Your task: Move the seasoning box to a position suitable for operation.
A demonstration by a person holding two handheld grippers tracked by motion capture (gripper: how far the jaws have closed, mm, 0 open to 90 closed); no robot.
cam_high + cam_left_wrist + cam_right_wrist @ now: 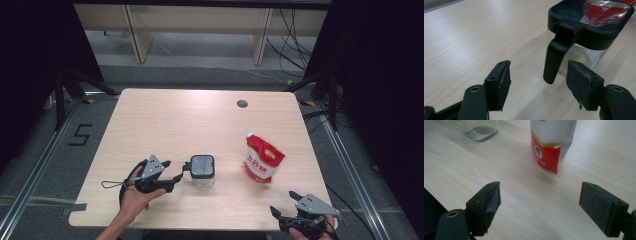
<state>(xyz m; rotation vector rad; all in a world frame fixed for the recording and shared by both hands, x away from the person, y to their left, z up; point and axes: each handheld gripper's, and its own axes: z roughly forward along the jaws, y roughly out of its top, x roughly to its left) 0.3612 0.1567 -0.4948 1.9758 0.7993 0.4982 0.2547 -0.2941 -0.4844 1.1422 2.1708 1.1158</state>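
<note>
You are working at a wooden table point(165, 115). A red and white pouch point(262, 159) is standing upright right of centre, well apart from your right gripper point(282, 202), whose jaws are gaping wide over bare wood near the front edge. A glass jar point(202, 171) with a black lid is sitting near the front, left of the pouch. Your left gripper point(172, 170) is reaching it, jaws apart, with the jar's black handle point(554, 58) between them, untouched.
</note>
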